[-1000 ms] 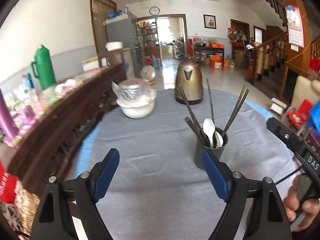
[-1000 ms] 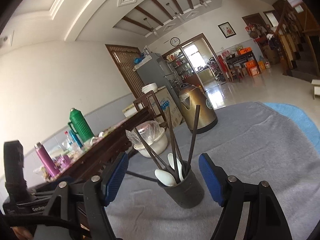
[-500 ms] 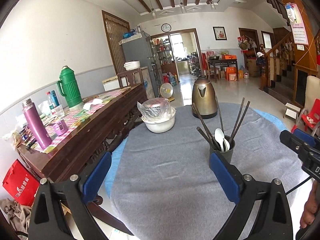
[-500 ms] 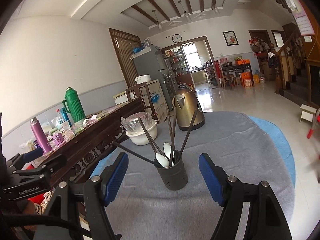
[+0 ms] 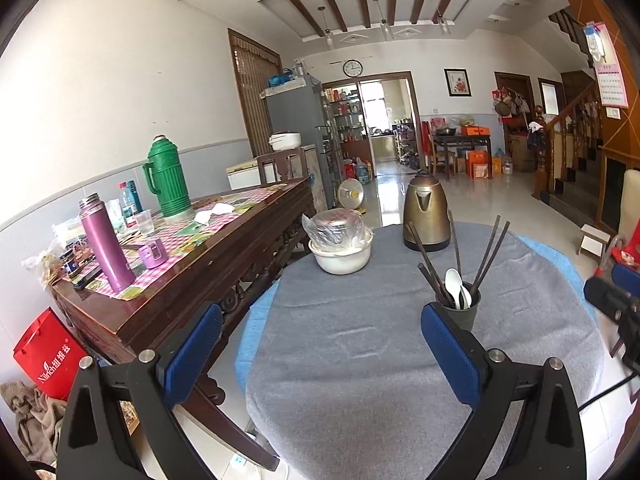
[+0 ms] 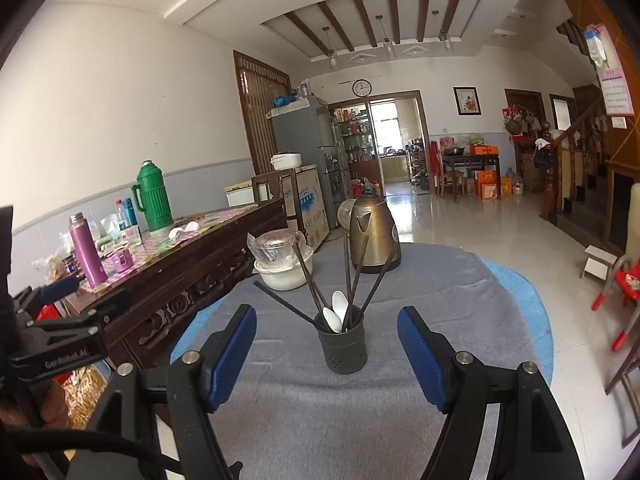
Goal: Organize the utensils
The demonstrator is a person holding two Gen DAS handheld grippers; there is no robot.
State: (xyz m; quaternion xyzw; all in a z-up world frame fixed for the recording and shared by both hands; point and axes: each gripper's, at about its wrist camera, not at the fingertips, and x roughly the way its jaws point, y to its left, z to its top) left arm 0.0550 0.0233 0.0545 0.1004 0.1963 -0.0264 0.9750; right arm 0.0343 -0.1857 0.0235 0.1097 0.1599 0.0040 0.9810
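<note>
Left gripper [image 5: 320, 354]: blue-padded jaws spread wide, nothing between them. They have just been opening further. Right gripper [image 6: 326, 356]: jaws also apart, empty.

Landmark is the dark grey perforated plastic utensil cup [image 6: 346, 350]. It stands upright on the round table with the grey cloth [image 6: 440, 300], framed between the right gripper's pads but beyond them, no contact. In the left wrist view the same cup [image 5: 460, 314] sits just past the right-hand pad, off to the side.

Inside the cup: dark chopsticks [image 6: 362, 276] fanned out at steep angles, and two white plastic spoons [image 6: 336, 314] bowl-up. No loose utensils visible on the cloth, so I judge the sorting done or close to it.

Behind the cup: brass-coloured electric kettle [image 6: 372, 240]. Behind and left of it: white bowl holding a plastic-wrapped steel pot [image 6: 284, 266]. Further left, off the table: dark wooden sideboard [image 6: 192, 264] with a green thermos and a purple flask.

Risks from here:
- Chopsticks splay past the rim. A pad sweeping in low could catch one and lever the cup over.
- Cup looks light and top-heavy; a nudge on cloth could tip it.
- One chopstick leans far left, likely first to be snagged.
</note>
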